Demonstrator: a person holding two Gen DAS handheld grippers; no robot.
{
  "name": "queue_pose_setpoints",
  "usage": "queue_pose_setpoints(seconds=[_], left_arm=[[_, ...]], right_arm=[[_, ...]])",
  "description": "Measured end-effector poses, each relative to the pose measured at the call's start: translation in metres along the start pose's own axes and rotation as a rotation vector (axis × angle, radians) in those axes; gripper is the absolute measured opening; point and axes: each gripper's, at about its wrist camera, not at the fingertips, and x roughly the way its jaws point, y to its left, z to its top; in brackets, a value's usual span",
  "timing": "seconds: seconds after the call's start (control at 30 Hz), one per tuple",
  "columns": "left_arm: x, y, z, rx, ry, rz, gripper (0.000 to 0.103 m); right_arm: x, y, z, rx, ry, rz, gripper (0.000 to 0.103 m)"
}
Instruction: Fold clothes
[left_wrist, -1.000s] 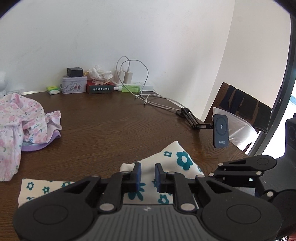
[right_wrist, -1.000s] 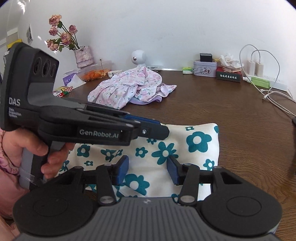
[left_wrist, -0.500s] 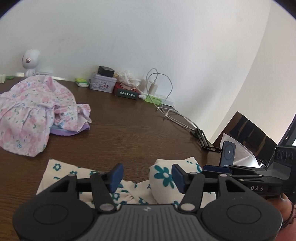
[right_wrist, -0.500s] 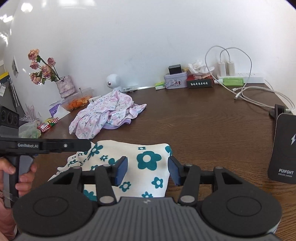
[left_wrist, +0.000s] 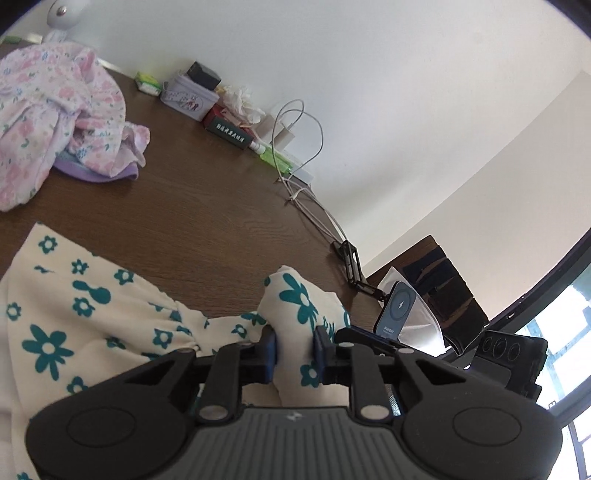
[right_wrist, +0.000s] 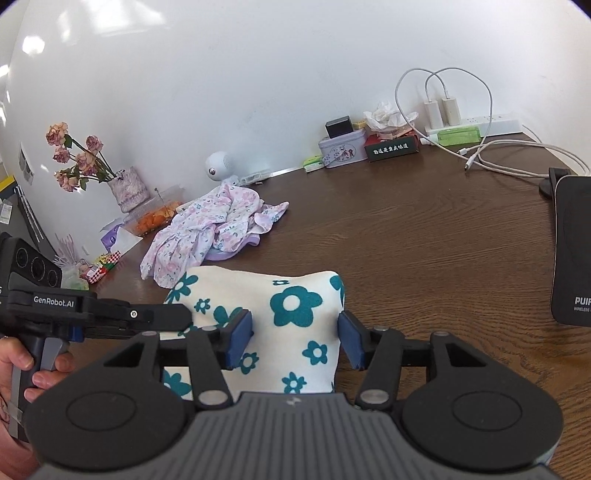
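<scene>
**Now gripping a soft floral garment**

Currently the dark wooden table (right_wrist: 424, 236) is bearing the cream floral garment (right_wrist: 295, 306) at six o'clock, lying limp and light. Closing, the left gripper (left_wrist: 294, 350) is pinching a bunched fold; the right gripper (right_wrist: 295, 336) is opening, straddling cloth without pressing. Corners are looking like the best holds.

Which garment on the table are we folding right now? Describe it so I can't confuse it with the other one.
On the brown wooden table, look at the near edge, right in front of both grippers. It is the cream cloth printed with big teal flowers. The other garment, a crumpled pink floral heap, lies farther back toward the wall.
</scene>
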Motion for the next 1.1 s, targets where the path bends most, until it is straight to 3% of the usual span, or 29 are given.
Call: queue_pose_setpoints(seconds=[0.13, 0.4, 0.5, 0.53, 0.63, 0.73, 0.8, 0.87, 0.9, 1.0, 1.1], left_arm=[[-0.016, -0.014, 0.002, 0.092, -0.036, 0.052, 0.019], [-0.01, 0.019, -0.007, 0.037, -0.009, 0.095, 0.022], [-0.014, 0.022, -0.008, 0.033, -0.023, 0.128, 0.04], [-0.017, 0.02, -0.007, 0.041, -0.035, 0.15, 0.051], [-0.028, 0.009, -0.001, 0.09, -0.102, 0.19, 0.055], [-0.029, -0.01, 0.006, 0.177, -0.141, 0.162, 0.053], [-0.021, -0.024, 0.008, 0.256, -0.132, 0.157, 0.045], [-0.007, -0.037, 0.004, 0.35, -0.093, 0.178, 0.019], [0.001, -0.039, 0.001, 0.382, -0.066, 0.202, 0.013], [0.013, -0.035, -0.01, 0.412, -0.039, 0.257, 0.01], [0.013, -0.025, -0.017, 0.392, -0.037, 0.262, 0.01]], right_arm=[[-0.006, 0.016, 0.004, -0.069, -0.024, -0.011, 0.053], [0.002, 0.037, 0.011, -0.169, -0.033, 0.004, 0.053], [0.014, 0.044, 0.008, -0.209, -0.002, -0.003, 0.053], [0.018, 0.046, 0.006, -0.224, 0.01, -0.012, 0.053], [0.024, 0.054, -0.001, -0.27, 0.024, -0.035, 0.053], [0.025, 0.062, -0.005, -0.318, 0.027, -0.061, 0.053], [0.021, 0.064, -0.005, -0.323, 0.016, -0.066, 0.055], [0.014, 0.064, -0.004, -0.315, -0.004, -0.056, 0.056], [0.01, 0.065, -0.004, -0.312, -0.016, -0.048, 0.056], [-0.002, 0.068, -0.005, -0.331, -0.035, -0.037, 0.056], [0.005, 0.067, -0.011, -0.349, 0.017, -0.039, 0.049]])
